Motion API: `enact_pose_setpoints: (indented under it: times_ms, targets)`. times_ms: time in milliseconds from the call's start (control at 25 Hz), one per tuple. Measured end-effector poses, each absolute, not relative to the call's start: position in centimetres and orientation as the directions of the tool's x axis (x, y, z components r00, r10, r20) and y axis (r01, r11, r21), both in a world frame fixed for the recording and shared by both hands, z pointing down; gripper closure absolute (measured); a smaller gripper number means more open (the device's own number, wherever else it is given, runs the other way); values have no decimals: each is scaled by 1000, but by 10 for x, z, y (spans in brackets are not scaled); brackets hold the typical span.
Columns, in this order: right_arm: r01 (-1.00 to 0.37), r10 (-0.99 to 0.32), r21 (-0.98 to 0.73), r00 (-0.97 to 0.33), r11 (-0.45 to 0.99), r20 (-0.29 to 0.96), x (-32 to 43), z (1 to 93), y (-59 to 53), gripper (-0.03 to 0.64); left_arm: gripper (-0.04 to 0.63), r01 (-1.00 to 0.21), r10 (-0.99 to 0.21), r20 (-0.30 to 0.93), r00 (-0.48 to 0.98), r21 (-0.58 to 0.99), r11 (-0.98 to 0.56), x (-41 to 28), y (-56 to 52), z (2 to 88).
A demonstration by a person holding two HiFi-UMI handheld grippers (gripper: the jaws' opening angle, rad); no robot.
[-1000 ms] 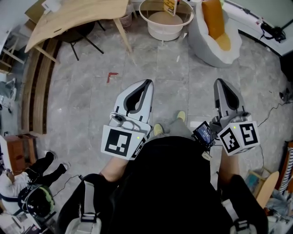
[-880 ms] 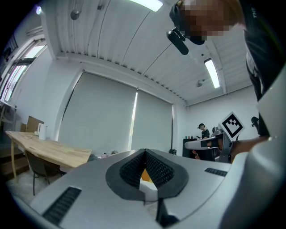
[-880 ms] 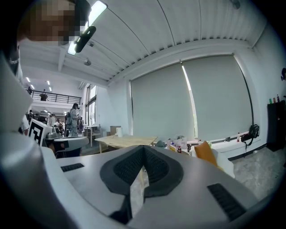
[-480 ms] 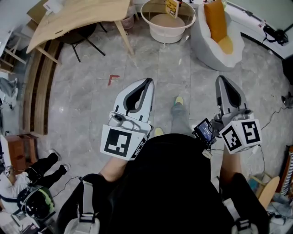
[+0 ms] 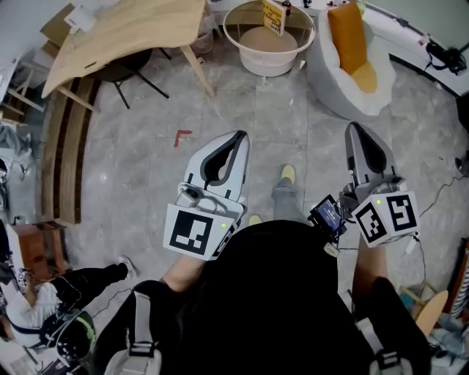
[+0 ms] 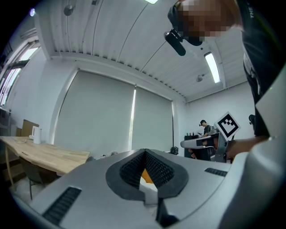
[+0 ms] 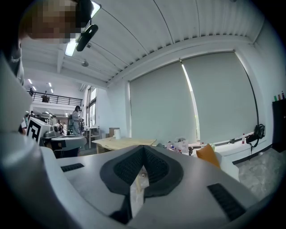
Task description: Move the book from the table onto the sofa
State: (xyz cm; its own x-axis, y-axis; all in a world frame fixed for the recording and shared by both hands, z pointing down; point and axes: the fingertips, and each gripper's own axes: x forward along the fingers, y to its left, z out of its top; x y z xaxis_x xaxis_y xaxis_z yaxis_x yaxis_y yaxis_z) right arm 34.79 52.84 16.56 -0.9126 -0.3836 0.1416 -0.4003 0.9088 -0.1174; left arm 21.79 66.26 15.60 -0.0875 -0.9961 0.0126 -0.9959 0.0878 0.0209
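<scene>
Holding left gripper (image 5: 237, 136) and right gripper (image 5: 357, 129) clenched tip to tip, nothing caught in either. Pointing both roughly level over the grey floor (image 5: 146, 146), well short of any furniture. Farther out, at twelve o'clock of the left gripper: a round white table (image 5: 267, 64) with what looks like the book (image 5: 272, 15), yellow, standing on it. At three o'clock of that table, touching or nearly so: the white sofa (image 5: 333, 82) with an orange cushion (image 5: 348, 36). Nothing accomplished yet, by the look of it. Left to do: reaching, grasping, carrying across, setting down.
</scene>
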Motion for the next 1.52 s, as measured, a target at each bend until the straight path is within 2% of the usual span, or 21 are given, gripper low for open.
enact_pose_setpoints:
  times_ms: [720, 1520]
  targets:
    - [-378, -364, -61, -916, 924, 169, 308, 158, 376, 610, 589, -990, -990, 39, -138, 7, 139, 173, 519, 146]
    - [-367, -353, -149, -928, 918, 116, 297, 165, 260, 609, 589, -989, -988, 52, -142, -44, 140, 173, 399, 143]
